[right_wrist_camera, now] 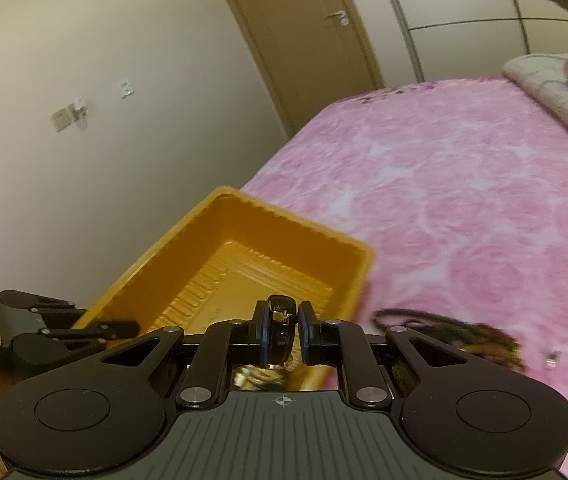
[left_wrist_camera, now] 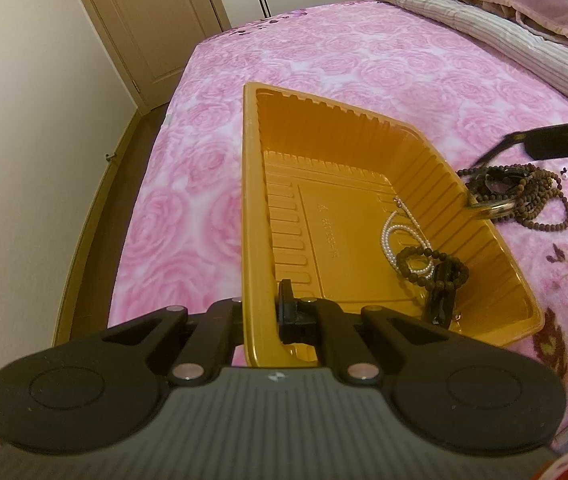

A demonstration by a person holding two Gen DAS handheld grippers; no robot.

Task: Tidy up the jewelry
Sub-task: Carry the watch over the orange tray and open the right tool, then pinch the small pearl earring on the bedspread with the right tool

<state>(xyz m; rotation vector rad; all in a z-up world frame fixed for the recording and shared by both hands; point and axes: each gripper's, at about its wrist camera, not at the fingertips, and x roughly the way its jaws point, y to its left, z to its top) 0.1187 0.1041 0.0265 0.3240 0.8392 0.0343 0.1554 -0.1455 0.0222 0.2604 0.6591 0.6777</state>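
An orange plastic tray lies on the pink rose bedspread. My left gripper is shut on the tray's near wall, one finger inside and one outside. In the tray lie a white pearl strand, dark bead bracelets and a black piece. My right gripper is shut on a glossy black band, held above the tray's near right corner. In the left wrist view the right gripper shows blurred over the loose jewelry pile beside the tray.
The pile to the right of the tray holds a brown bead necklace, a gold bangle and dark pieces. A small stud lies near it. A folded quilt and pillow sit at the bed's far end. The bed edge drops to the floor at left.
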